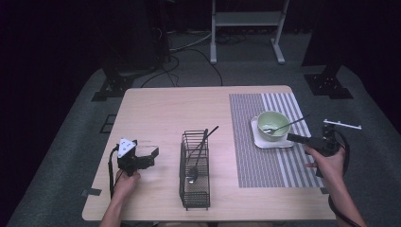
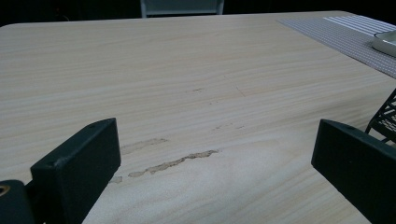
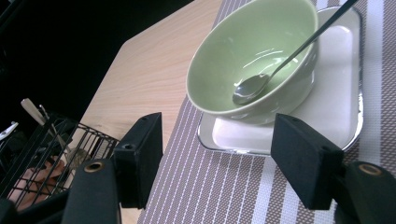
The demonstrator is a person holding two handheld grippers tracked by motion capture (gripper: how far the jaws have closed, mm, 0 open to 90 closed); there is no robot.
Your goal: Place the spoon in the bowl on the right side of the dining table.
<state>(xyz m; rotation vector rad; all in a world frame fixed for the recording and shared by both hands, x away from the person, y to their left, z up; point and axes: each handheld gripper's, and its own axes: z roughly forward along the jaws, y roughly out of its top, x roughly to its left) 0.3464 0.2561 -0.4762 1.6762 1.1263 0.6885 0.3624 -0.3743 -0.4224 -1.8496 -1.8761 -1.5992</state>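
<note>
Your right gripper (image 3: 217,161) is wide open, empty, beside the bowl (image 3: 252,56); leave the spoon (image 3: 275,70) resting, back out level.

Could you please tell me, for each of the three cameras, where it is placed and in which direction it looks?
High view: above the person's side, looking forward and down on the table; both forearms show, with the left tongs and right tongs.
Left gripper view: on the left tongs, looking low across bare table; two open black jaws show.
Right gripper view: on the right tongs, facing the green bowl with a spoon; open jaws show.
Shared: high and right gripper views both show bowl, white tray and wire basket.
</note>
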